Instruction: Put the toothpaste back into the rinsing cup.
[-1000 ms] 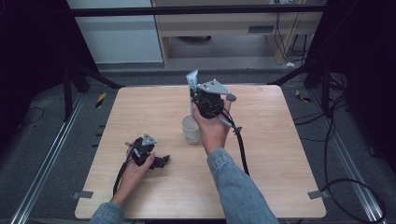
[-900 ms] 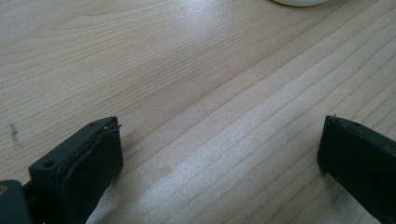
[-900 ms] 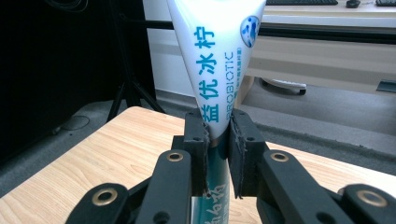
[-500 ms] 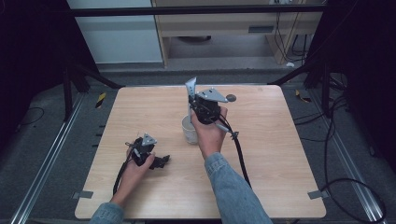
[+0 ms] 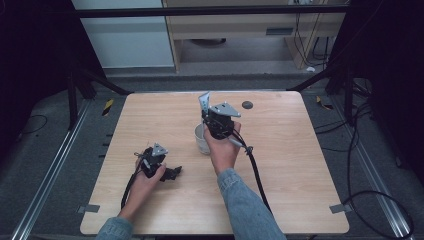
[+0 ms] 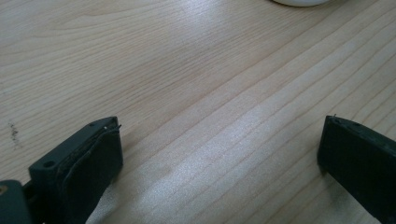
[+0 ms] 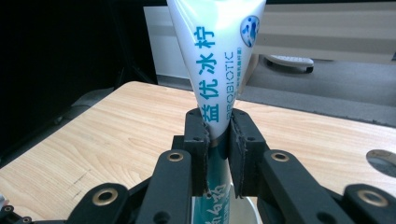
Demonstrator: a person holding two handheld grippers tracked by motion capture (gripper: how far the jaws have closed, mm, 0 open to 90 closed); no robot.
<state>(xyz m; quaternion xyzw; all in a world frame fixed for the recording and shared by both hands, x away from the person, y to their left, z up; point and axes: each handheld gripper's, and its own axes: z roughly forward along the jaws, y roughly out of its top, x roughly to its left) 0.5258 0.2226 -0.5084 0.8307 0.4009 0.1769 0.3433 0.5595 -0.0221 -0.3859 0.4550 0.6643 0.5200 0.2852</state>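
Already the right tool (image 7: 217,135) clamps a toothpaste tube (image 7: 215,51) upright, its lower end entering the white cup (image 5: 201,140) mid-counter (image 5: 300,165). Probably left: lowering and release. The left tool (image 6: 219,154) rests wide open, holding nothing, nearer the person.

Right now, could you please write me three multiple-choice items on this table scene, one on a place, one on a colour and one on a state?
1. Where is the white cup?
A. on the table, beside the right gripper
B. on the floor
C. in the left gripper

2. What colour is the lettering on the toothpaste tube?
A. red
B. teal
C. yellow

3. How does the left gripper stand?
A. shut on the tube
B. shut on the cup
C. open, nothing between its jaws

Answers: 1 A, the high view shows it by the right gripper; 2 B, the right gripper view shows teal characters on white; 3 C, bare wooden table shows between its jaws.
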